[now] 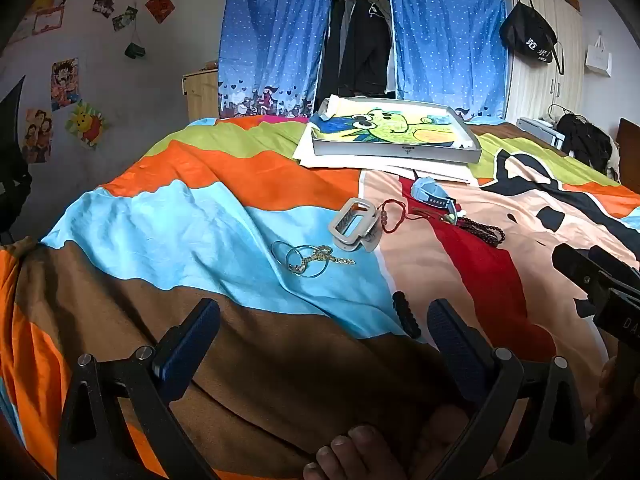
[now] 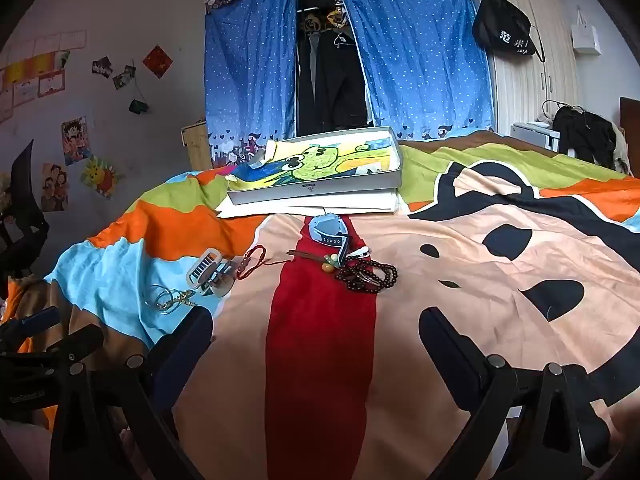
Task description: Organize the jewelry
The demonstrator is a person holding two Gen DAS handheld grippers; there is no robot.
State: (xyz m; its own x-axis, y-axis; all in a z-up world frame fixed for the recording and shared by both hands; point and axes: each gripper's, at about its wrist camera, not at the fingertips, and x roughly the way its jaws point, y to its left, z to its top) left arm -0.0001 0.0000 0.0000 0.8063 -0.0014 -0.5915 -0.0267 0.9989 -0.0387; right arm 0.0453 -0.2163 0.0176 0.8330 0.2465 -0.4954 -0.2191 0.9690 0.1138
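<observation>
Jewelry lies on a colourful bedspread. Silver bangles with a gold chain (image 1: 306, 259) (image 2: 170, 299) lie on the light blue patch. Beside them are a grey hair claw (image 1: 354, 227) (image 2: 208, 271), a red cord bracelet (image 1: 394, 216) (image 2: 252, 265), a dark bead bracelet (image 1: 482, 230) (image 2: 370, 276) and a blue watch (image 1: 432, 194) (image 2: 330, 232). A grey tray (image 1: 396, 152) (image 2: 316, 192) with a green cartoon drawing stands behind them. My left gripper (image 1: 324, 332) is open and empty, short of the bangles. My right gripper (image 2: 316, 344) is open and empty, short of the beads.
A small black ridged item (image 1: 406, 314) lies near my left gripper's right finger. White papers (image 1: 400, 168) lie under the tray. Blue curtains (image 1: 276, 32) and a wardrobe stand behind the bed. A black bag (image 2: 504, 34) hangs at the right. A bare foot (image 1: 352, 456) shows below.
</observation>
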